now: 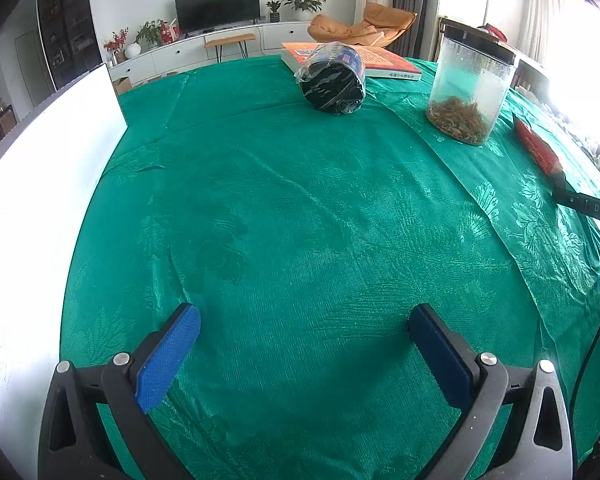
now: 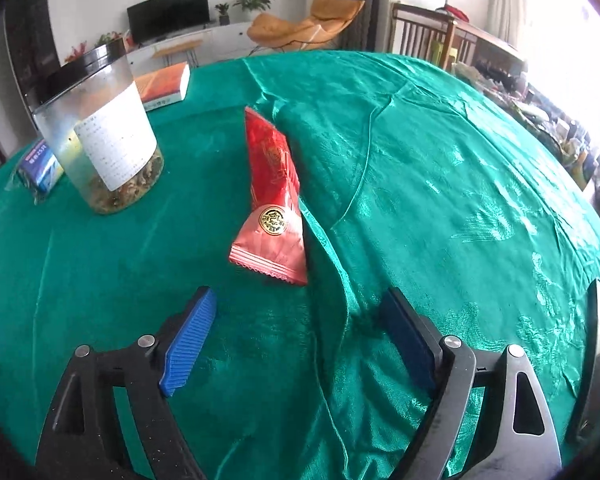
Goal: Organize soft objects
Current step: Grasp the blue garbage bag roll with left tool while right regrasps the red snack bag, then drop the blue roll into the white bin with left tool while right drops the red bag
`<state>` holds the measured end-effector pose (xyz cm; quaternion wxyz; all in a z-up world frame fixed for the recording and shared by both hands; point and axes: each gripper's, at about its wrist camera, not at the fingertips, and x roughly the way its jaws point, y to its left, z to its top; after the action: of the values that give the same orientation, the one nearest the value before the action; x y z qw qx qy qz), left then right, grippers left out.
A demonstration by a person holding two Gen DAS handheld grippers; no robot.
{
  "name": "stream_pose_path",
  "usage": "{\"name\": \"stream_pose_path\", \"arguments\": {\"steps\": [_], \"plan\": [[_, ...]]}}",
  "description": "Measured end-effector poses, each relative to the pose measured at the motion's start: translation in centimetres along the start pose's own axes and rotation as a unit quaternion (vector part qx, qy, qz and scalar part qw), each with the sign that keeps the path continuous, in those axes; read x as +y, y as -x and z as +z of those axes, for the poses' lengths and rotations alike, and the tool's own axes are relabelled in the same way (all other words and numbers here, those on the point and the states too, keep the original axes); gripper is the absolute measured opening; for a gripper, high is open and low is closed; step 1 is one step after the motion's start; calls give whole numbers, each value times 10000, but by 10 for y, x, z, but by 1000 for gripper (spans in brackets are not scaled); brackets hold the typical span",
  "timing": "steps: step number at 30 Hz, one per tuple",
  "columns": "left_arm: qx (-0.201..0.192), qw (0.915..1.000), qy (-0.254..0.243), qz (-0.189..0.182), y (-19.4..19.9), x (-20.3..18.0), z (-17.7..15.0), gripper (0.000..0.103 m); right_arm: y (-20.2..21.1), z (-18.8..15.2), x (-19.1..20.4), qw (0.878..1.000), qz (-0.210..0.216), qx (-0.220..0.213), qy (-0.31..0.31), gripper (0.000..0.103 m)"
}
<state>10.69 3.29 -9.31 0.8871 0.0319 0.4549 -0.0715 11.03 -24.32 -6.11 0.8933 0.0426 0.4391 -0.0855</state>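
I held both tongs wide and empty: the red packet (image 2: 274, 200) lay just ahead of my right tongs (image 2: 296, 336), the black roll (image 1: 333, 82) well beyond my left tongs (image 1: 304, 344)

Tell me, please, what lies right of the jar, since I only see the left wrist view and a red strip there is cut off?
Observer: It is a whole red packet with a gold seal, lying flat beside a fold in the green cloth.
Operator: Is the right tool holding it?
Observer: No, the right tool is open, short of the packet.
Operator: Does the jar carry anything on its far side?
Observer: Yes, the jar has a white printed label.
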Motion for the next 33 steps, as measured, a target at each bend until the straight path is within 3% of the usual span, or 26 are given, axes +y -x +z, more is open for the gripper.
{"name": "stream_pose_path", "arguments": {"steps": [5,8,12,15,17,19,23,26,27,28,29,30,33], "plan": [[563,9983,-18,-115,-13,-6,35,103,-1,1,0,10000,7,0,-2,87],[338,9992,37,-215,-14,-10,84,103,-1,-1,1,10000,18,-2,-7,87],[449,9986,-212,-155,-40,-16,156,103,-2,-1,-1,9999,94,-16,-49,88],[482,9981,-386,-56,-59,-21,192,103,-3,8,-10,9988,472,95,-119,89],[495,9979,-407,-111,-69,-24,208,103,-2,24,-20,9968,731,186,-251,88],[529,9977,-423,-83,-80,-26,221,103,-2,45,-26,9970,731,122,-238,88],[691,9961,-534,137,-107,-33,233,103,-25,77,-8,9946,908,439,255,88],[814,9945,-564,348,-126,-33,237,103,-45,81,9,9926,859,604,606,83],[850,9944,-536,339,-131,-32,237,103,-52,80,11,9919,837,702,648,58],[874,9946,-491,256,-134,-31,237,90,-52,81,13,9939,598,544,749,35],[883,9952,-417,61,-135,-30,237,75,-54,83,12,9942,545,588,716,20],[929,9952,-257,-168,-134,-27,236,54,-55,84,6,9945,682,622,501,20],[732,9971,-20,-190,-120,-21,232,53,-44,89,-15,9955,836,445,-57,18]]}}
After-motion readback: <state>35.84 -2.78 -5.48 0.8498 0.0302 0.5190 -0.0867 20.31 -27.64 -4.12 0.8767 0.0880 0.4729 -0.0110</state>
